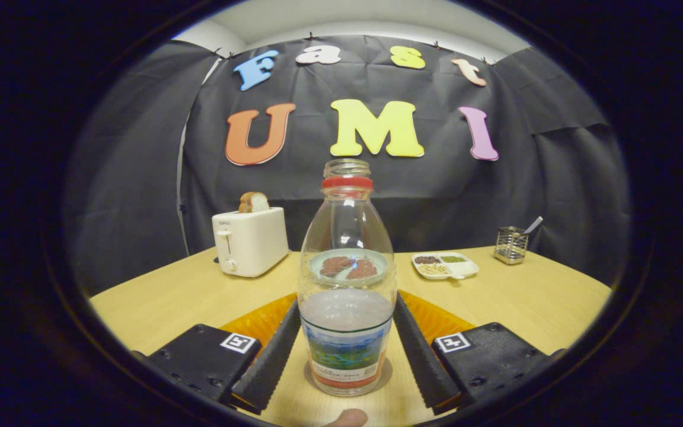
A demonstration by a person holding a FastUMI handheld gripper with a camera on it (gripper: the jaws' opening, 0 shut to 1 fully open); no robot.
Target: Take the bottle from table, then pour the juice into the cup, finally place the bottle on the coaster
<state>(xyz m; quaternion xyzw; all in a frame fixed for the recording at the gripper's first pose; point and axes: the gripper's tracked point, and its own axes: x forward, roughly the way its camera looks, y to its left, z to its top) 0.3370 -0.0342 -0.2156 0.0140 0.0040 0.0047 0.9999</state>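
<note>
Where the two fingers of the hand-held gripper [346, 350] reach forward over a pale wooden bench [525, 302], a clear bottle [346, 284] stands upright between them. Its base rests on the bench, with a faint shadow ringing it. Each finger lies close against one side of the bottle's lower body, about level with the label; whether they press on it or only flank it cannot be told. The bottle has no cap, a red ring circles its neck, and a greyish liquid fills roughly its lower third. An orange mat [436, 317] shows on the bench behind the fingers, on both sides of the bottle. Seen through the glass, a round plate [348, 267] with brown pieces on it lies beyond the bottle. Farther back, to the left, a white toaster [251, 242] holds a slice of bread [254, 202]. To the right sit a small divided tray [445, 265] of grains and, further right, a wire holder [510, 245] with a utensil standing in it. A fingertip [347, 418] shows just below the bottle.
</note>
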